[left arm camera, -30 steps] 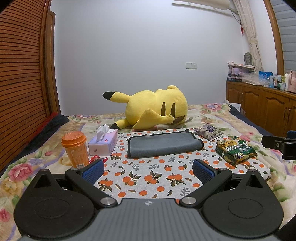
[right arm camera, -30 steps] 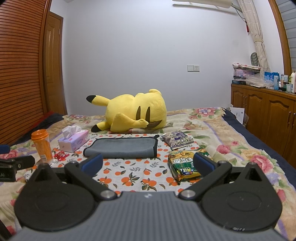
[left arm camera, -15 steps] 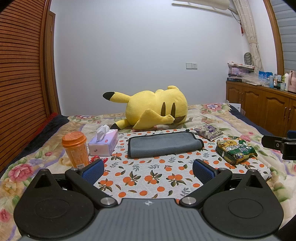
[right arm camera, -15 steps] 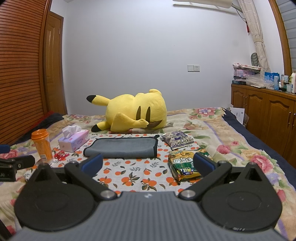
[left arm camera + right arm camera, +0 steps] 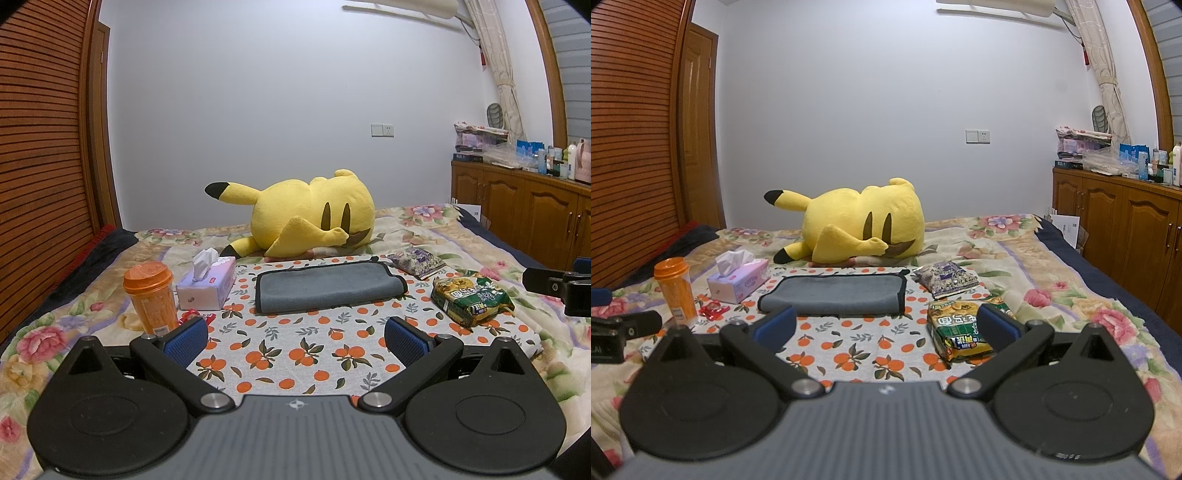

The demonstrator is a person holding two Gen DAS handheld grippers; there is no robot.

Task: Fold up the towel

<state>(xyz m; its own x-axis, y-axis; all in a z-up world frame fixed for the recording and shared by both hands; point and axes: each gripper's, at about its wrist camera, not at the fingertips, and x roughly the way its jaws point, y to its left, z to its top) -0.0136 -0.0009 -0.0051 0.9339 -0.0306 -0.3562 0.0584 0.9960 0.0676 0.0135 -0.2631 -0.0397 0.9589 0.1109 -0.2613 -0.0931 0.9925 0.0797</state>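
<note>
A grey towel with dark edging (image 5: 327,286) (image 5: 834,294) lies folded flat on an orange-print cloth (image 5: 295,350) (image 5: 857,347) spread over the bed. My left gripper (image 5: 295,338) hovers open above the near part of that cloth, well short of the towel, nothing between its blue pads (image 5: 184,339). My right gripper (image 5: 886,326) is likewise open and empty, a bit to the right of the left one, its right pad (image 5: 997,326) in front of a snack bag. Each gripper shows at the edge of the other's view.
A yellow plush toy (image 5: 314,214) lies behind the towel. Left of the towel stand a tissue box (image 5: 205,284) and an orange cup (image 5: 151,295), with red wrappers (image 5: 713,309) nearby. Two snack bags (image 5: 471,295) (image 5: 417,260) lie right. A wooden cabinet (image 5: 1119,236) flanks the bed.
</note>
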